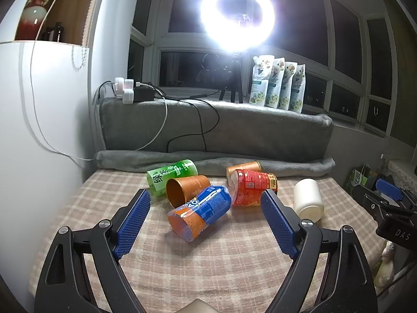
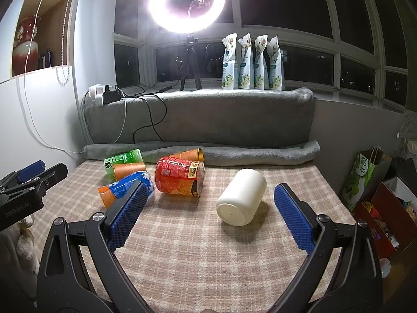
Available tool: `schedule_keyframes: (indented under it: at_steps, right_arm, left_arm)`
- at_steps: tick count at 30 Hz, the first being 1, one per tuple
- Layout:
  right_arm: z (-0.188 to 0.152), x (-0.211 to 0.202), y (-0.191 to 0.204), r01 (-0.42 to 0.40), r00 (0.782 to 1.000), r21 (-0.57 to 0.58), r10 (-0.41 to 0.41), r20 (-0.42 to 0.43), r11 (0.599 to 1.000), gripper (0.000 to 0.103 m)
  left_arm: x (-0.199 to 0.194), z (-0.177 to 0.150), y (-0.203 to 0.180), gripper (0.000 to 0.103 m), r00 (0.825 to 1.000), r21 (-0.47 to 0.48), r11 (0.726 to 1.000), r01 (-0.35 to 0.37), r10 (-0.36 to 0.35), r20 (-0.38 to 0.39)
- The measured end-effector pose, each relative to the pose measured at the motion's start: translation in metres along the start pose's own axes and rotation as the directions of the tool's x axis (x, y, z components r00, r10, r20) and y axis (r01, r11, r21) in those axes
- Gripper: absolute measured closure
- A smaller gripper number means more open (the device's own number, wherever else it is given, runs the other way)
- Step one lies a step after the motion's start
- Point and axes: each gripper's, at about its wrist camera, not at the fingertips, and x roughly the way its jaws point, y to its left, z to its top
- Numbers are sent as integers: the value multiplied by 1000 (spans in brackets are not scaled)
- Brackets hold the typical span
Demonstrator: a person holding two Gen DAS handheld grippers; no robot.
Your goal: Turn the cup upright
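Both grippers, left (image 1: 206, 200) and right (image 2: 208, 195), spread wide, holding nothing. White cup (image 2: 241, 197) on its side on checked cloth (image 2: 182, 247), apart from cluster of cups (image 1: 200, 198). Grey blanket roll (image 2: 260, 151) behind.

A tabletop covered with a beige checked cloth (image 2: 182, 255) carried six cups, all lying on their sides: a white plastic cup (image 2: 241, 198), a red printed cup (image 2: 178, 180), a blue-and-orange cup (image 1: 199, 212), two plain orange paper cups (image 1: 186, 190) (image 1: 243, 168) and a green cup (image 1: 172, 176).
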Motion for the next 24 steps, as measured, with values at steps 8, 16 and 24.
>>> schedule_keyframes:
  at_steps: [8,16,24]
  right_arm:
    - [0,0,0,2,1000,0,-2,0,1000,4]
    - [0,1,-1,2,1000,1,-2,-3,1000,4]
    - [0,2,-2,5,1000,3,-5,-7,1000,4]
  left_arm:
    - [0,-1,-2,16,1000,-1,1000,-2,2,0]
    - [-2,1,-2,16,1000,1,1000,-1,1,1]
    - [-2,-1,-3,16,1000,0,1000,-2,2,1]
